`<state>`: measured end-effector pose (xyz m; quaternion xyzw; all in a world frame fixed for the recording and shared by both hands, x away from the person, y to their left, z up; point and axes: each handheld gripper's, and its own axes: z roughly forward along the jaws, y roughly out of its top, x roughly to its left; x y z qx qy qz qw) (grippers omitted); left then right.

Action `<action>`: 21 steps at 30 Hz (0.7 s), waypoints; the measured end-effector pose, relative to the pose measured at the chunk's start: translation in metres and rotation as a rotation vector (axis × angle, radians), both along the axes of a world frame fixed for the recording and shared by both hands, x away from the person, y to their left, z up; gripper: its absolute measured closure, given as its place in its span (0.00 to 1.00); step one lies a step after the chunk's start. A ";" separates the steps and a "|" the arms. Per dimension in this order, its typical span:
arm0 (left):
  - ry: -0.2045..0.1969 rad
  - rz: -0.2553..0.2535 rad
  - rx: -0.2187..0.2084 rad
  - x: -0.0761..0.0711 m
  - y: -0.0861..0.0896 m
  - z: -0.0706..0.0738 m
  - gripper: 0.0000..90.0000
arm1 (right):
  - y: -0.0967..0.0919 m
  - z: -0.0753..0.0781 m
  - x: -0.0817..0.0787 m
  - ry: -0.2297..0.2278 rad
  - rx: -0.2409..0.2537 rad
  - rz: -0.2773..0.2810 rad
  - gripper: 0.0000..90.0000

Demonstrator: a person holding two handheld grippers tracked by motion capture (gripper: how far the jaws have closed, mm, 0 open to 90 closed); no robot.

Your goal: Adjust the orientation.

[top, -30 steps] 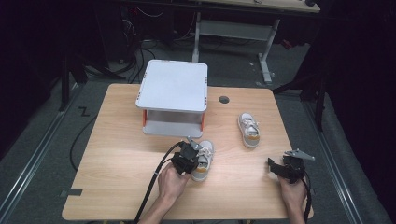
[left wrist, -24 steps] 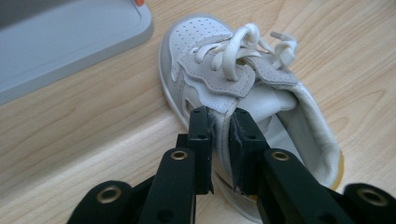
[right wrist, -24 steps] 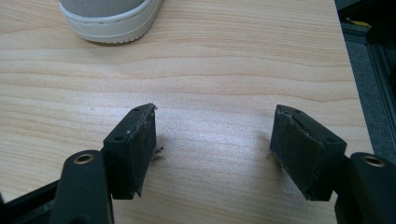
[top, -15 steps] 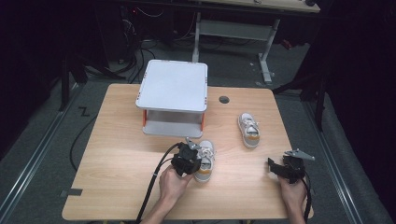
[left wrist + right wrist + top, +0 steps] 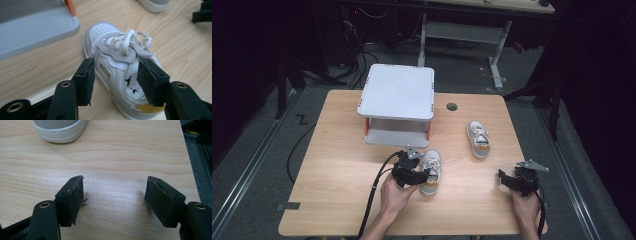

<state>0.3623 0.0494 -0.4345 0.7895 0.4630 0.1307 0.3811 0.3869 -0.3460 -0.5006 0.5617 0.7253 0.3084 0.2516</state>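
As left hand-held gripper [image 5: 113, 80] jaws have just been opening, shoe [image 5: 120, 67] sits released near bench [image 5: 337, 150] front edge; right hand-held gripper [image 5: 115, 200] wide, empty.

shoes: 2 [image 5: 431, 171] [image 5: 478, 139] | tongs: 2 [image 5: 424, 173] [image 5: 503, 177] | grey stand: 1 [image 5: 397, 93] | table: 1 [image 5: 337, 150]

The far shoe [image 5: 60, 128] is cut off by the right gripper view's top edge.
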 end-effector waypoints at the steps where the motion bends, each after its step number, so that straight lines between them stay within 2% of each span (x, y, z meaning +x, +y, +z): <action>1: -0.005 0.003 -0.008 0.000 0.002 0.001 0.52 | 0.000 0.000 0.000 0.000 0.000 0.001 0.35; 6: -0.032 0.014 -0.017 -0.002 0.014 0.004 0.50 | 0.000 0.000 0.000 0.000 -0.001 0.002 0.35; 11: -0.053 0.043 -0.048 -0.005 0.031 0.010 0.48 | 0.000 0.000 0.000 0.000 0.000 0.003 0.35; 16: -0.059 0.076 -0.085 -0.006 0.049 0.013 0.48 | 0.000 0.000 0.000 0.000 -0.001 0.003 0.35; 21: -0.073 0.109 -0.101 -0.008 0.066 0.016 0.47 | 0.000 0.000 0.000 0.000 -0.001 0.003 0.35</action>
